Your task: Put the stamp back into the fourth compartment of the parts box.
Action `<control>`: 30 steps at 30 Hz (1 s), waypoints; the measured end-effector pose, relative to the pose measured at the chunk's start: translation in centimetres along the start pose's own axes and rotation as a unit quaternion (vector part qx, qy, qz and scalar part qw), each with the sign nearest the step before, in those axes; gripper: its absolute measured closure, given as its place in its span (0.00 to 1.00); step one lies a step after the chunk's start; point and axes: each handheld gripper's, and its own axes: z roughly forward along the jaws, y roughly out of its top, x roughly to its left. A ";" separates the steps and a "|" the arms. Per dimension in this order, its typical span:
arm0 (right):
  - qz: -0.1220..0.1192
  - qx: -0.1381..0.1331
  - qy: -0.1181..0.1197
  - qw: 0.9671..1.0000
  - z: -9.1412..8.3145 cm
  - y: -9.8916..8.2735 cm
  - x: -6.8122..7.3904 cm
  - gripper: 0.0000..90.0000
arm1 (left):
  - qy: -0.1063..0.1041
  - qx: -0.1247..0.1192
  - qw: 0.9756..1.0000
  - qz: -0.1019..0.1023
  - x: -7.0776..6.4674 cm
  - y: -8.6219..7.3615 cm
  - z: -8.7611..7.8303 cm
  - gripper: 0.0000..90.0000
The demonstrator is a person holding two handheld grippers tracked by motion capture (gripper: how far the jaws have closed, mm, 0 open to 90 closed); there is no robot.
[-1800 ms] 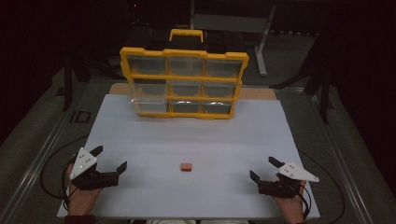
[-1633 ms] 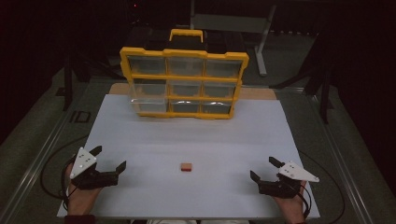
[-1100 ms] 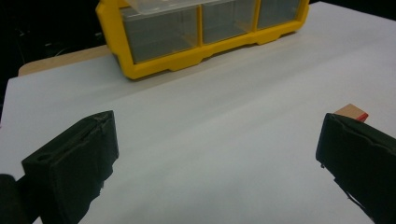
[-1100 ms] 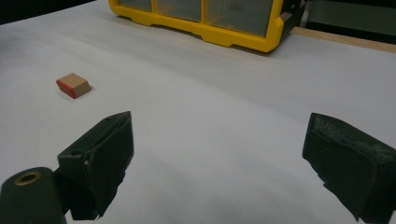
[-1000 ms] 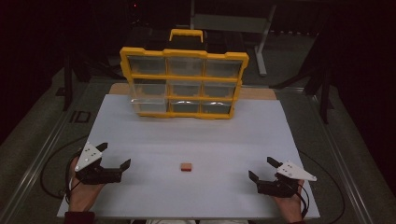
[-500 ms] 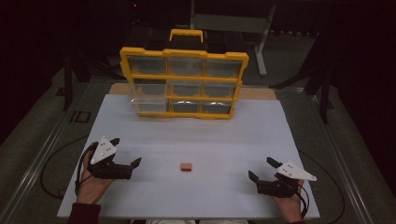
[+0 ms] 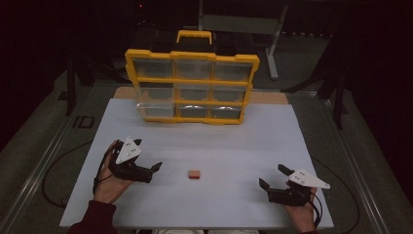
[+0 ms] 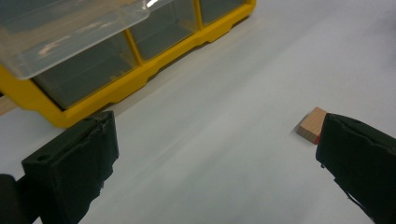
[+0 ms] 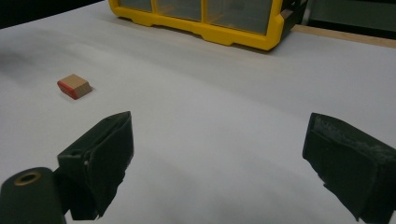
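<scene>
High view: left claw (image 7: 148,168), spread, points at wooden block (image 7: 194,174); right claw (image 7: 272,177) spread.

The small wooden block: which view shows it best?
The right gripper view: the small wooden block lies whole and unobstructed, tan top and red side visible. In the left gripper view a jaw covers part of it. The high view shows it tiny.

Small wooden block (image 7: 194,174), 1 red edge, flat on table.
</scene>
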 end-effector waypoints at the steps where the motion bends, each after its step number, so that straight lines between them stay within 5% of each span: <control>1: 0.000 0.000 0.000 1.000 0.0 0.0 0.0 0.10 | -0.002 0.001 1.000 0.001 -0.1 0.1 0.2 0.00; 30: 0.003 0.004 0.009 1.000 0.2 -0.1 0.0 0.10 | -0.057 0.048 0.996 0.047 -1.8 2.4 4.9 0.00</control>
